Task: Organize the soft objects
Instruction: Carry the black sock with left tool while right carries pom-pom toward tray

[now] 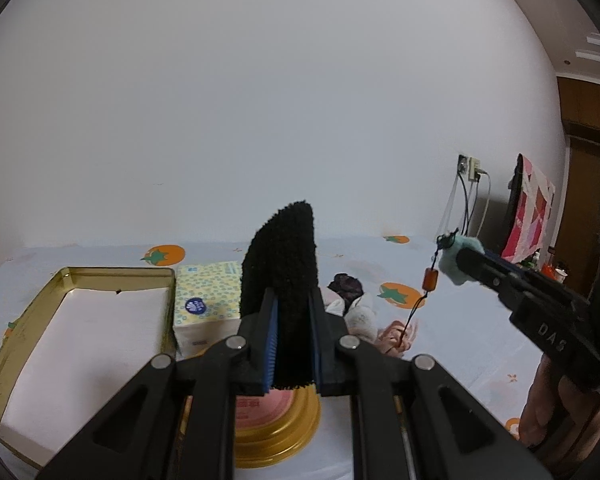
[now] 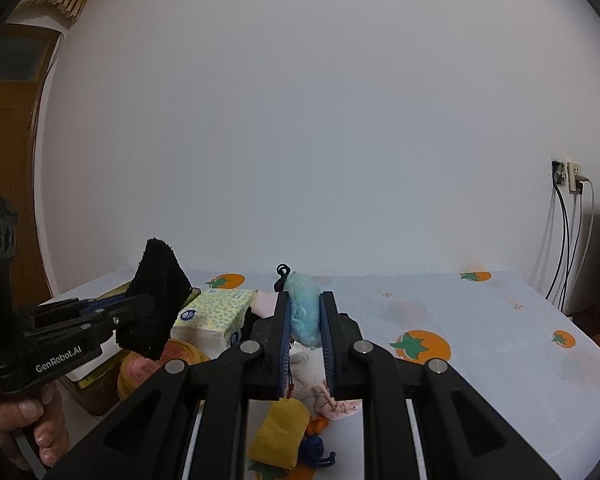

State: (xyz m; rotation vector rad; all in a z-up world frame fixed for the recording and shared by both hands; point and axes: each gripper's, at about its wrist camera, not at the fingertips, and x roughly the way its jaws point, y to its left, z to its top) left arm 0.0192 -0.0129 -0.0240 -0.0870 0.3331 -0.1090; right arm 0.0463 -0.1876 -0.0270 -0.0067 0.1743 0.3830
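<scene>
One fuzzy black cloth (image 1: 284,276), upright

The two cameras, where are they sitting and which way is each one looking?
Left wrist view: sits on the left gripper, looking forward across the table to the white wall; its fingers clamp a black fuzzy cloth; the right gripper and hand show at right.
Right wrist view: sits on the right gripper, facing the same wall; its fingers clamp a blue plush charm; the left gripper and hand show at left.
Shared: tissue pack, wall outlet.
</scene>
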